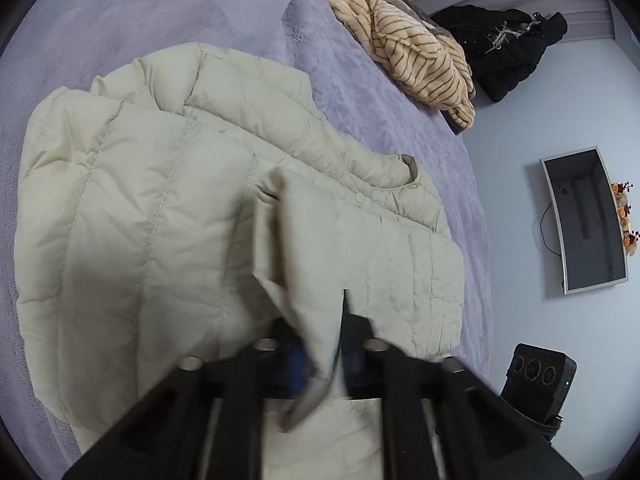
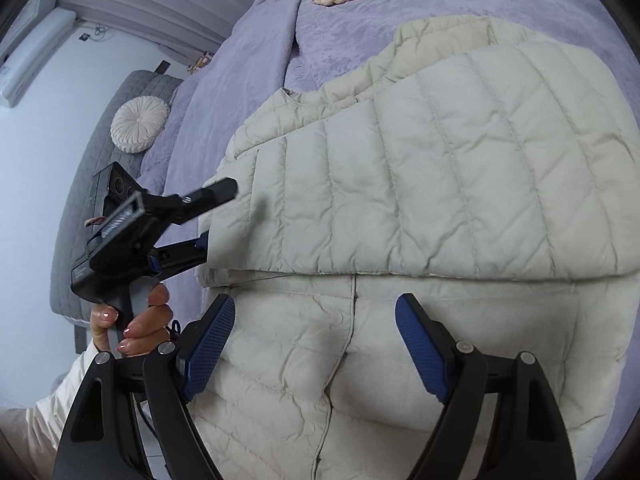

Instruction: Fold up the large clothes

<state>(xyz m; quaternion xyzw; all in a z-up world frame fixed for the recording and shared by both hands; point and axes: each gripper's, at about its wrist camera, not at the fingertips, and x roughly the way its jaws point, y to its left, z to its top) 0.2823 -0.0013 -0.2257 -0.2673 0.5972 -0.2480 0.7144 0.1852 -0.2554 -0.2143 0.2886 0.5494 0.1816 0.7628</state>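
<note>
Partway through, by the look of it: cream quilted down jacket (image 2: 420,184) lying on the lavender bed (image 2: 248,92), one upper panel already turned across the body, its folded edge running straight across the lower half in the right wrist view. Lower hem portion not yet brought up, final compact shape not yet reached; probably one or two folds left, judged from the spread still showing

Left gripper (image 2: 208,220) clamped on a corner of that folded panel at the jacket's side, cloth bunched between the fingers and blurred in the left wrist view. Right gripper (image 2: 316,340) spread wide, hovering just above the lower section, holding nothing; blue ribbed pads (image 2: 210,344) bare

Shell thin, smooth, faintly glossy, stitched in parallel channels that puff softly; round collarless neckline (image 1: 408,176) with a snap button (image 1: 360,198) near it. Likely slippery and springy, apt to creep open once let go. Bed cover plush, short-piled, crushed in patches. Beyond the jacket, a striped beige fleece (image 1: 408,44) heaped loosely near the bed's edge
</note>
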